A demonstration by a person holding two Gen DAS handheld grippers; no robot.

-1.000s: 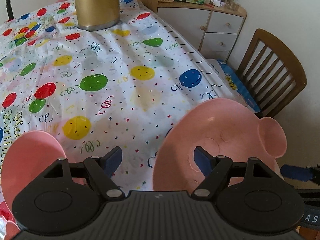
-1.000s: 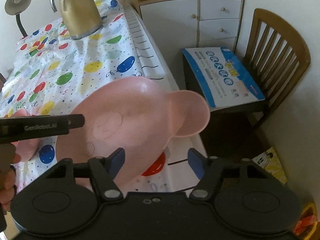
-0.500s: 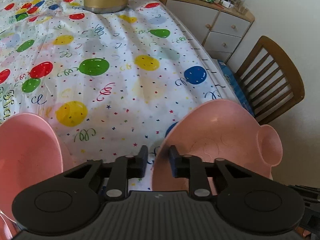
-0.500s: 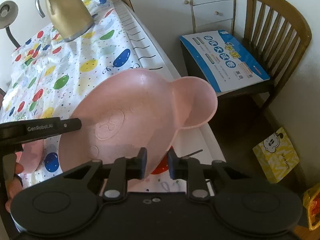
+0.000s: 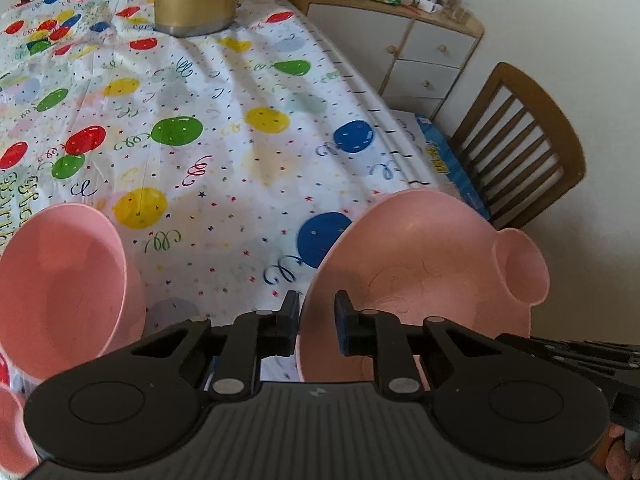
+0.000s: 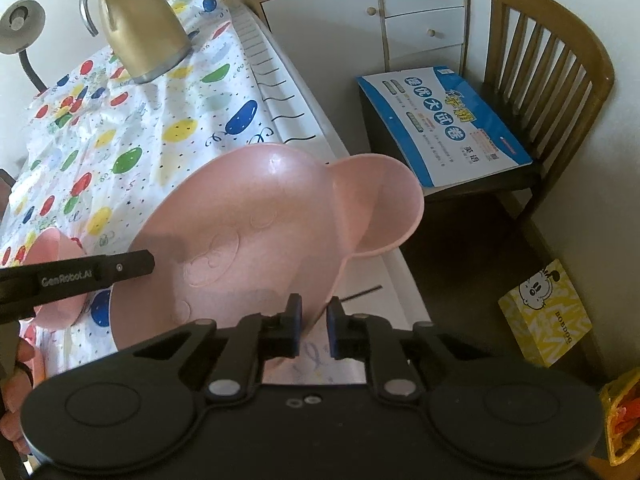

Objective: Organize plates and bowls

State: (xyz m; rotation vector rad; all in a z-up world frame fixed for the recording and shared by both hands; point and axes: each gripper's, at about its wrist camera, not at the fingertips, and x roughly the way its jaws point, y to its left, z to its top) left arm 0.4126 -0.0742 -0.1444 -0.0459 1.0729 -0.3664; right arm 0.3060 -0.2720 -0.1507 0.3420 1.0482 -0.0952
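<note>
pink eared plate (image 6: pixel 248 236) – tablecloth (image 5: pixel 224 168) white with bright balloons – gold jug (image 6: pixel 140 28).

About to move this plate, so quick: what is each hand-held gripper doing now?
Left hand-held gripper: shut on the pink plate's rim.
Right hand-held gripper: closing on the same plate's rim.

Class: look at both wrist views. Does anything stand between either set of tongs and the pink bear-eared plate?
Nothing visible does. The left tongs have closed on the near rim of the bear-eared plate. The right tongs are closing with the plate's rim between their pads. Both sit directly on the plate.
</note>
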